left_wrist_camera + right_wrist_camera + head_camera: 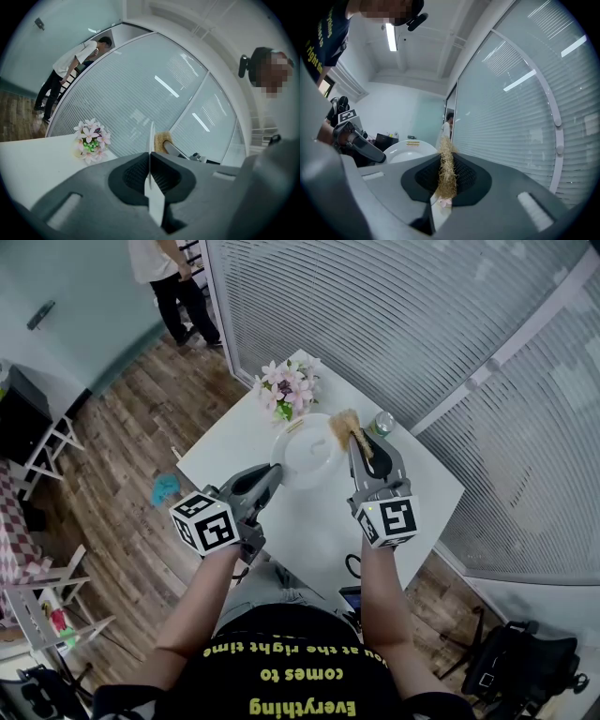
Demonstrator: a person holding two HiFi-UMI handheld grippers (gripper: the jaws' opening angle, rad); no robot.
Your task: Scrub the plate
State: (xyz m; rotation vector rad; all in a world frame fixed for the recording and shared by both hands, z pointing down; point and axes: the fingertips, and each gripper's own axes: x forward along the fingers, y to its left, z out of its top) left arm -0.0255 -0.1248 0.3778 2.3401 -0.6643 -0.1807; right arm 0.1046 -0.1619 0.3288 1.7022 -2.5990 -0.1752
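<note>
A white plate (311,454) is held up over the white table (309,531), clamped at its near rim by my left gripper (275,471). In the left gripper view the plate (151,140) shows edge-on between the shut jaws of that gripper (150,177). My right gripper (357,439) is shut on a tan fibrous scrubber (349,426), which lies against the plate's right side. Seen from the right gripper (445,179), the scrubber (446,164) stands upright between the jaws, with the plate (405,150) to the left beyond.
A bunch of pink flowers (288,387) stands at the table's far corner and a small can (382,422) at its right edge. A glass wall with blinds (422,324) runs behind. A person (173,282) stands far off on the wooden floor.
</note>
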